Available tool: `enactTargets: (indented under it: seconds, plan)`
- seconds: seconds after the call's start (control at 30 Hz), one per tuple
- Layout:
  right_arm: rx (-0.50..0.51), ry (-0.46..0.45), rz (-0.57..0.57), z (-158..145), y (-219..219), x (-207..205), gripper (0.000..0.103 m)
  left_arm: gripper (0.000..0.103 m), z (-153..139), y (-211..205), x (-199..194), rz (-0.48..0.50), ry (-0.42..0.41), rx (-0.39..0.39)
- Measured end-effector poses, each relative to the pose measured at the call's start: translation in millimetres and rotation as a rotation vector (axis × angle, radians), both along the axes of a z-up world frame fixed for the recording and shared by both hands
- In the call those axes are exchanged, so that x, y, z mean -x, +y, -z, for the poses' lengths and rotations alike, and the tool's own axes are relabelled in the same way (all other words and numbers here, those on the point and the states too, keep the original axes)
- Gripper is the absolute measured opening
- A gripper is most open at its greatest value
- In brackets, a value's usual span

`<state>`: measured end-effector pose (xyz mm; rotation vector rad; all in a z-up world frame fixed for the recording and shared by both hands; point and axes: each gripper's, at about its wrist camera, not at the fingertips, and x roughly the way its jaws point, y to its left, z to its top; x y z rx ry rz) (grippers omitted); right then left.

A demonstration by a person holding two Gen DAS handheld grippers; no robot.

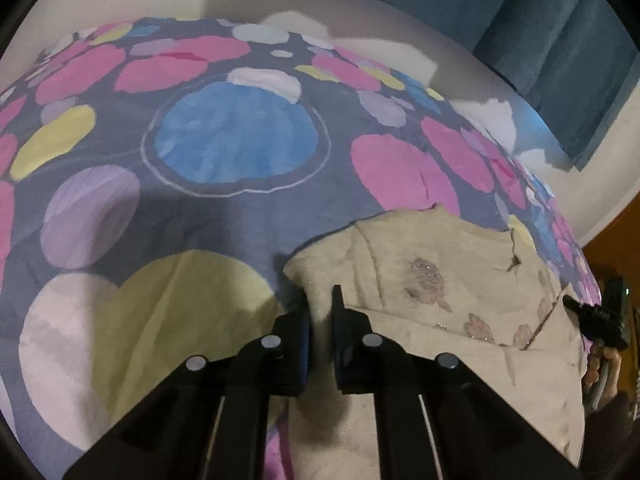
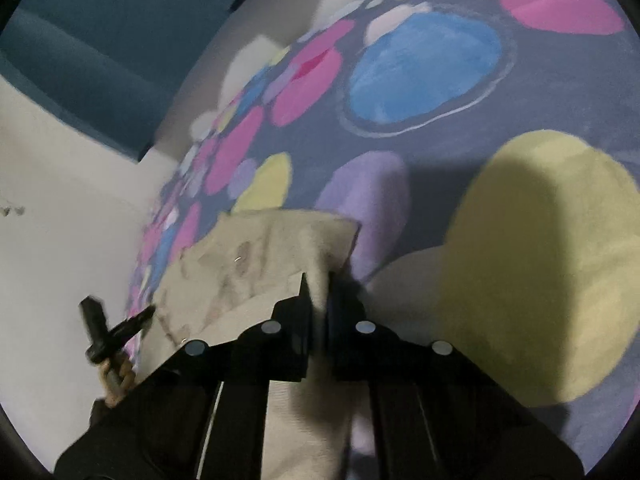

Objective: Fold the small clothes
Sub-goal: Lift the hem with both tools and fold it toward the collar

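Right now a small cream garment (image 1: 440,280) lies on the bed, on a bedspread (image 1: 240,208) of greyish purple printed with big pink, blue, yellow and lilac circles. It is soft, slightly fuzzy cloth with faded pinkish leaf-like motifs that carry a few glints of sparkle. It looks partly folded, with a layered edge running across it, and it sits near the bed's edge beside a pale wall.

Seen from the left wrist, the left gripper (image 1: 320,312) has its fingers closed on the garment's near left corner, with cream fabric pinched between the black pads. In that same view the right gripper (image 1: 592,320) shows at the far right edge, a hand (image 1: 600,372) wrapped around its handle.

From the right wrist, the right gripper (image 2: 318,300) is likewise clamped on a fold of the cream garment (image 2: 256,256), the cloth bunched between its fingers and trailing down under them. A teal curtain (image 1: 540,40) hangs behind the bed.
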<state>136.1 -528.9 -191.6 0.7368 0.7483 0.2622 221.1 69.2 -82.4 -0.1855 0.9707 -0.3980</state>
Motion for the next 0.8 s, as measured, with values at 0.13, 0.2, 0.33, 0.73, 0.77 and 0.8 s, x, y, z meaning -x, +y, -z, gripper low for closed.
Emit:
enactTargets:
  seconds: [0.13,0.2,0.33,0.73,0.77,0.8]
  plan:
    - [-0.061,0.004,0.021,13,-7,1,0.004,0.009,8,5,-2,-0.005,0.013,0.029]
    - [-0.091,0.000,0.015,9,-9,2,0.005,0.009,6,4,-3,0.005,0.011,0.030]
    - [-0.143,0.009,0.021,10,-16,14,0.017,0.012,-1,11,1,0.011,0.013,0.050]
    - [-0.199,0.004,-0.108,15,-1,125,0.050,0.040,-12,47,116,0.086,0.090,0.192]
    - [-0.209,0.004,-0.124,14,2,136,0.055,0.040,-11,47,126,0.099,0.097,0.194]
    - [-0.217,0.002,-0.138,14,4,145,0.057,0.041,-11,47,142,0.115,0.104,0.189]
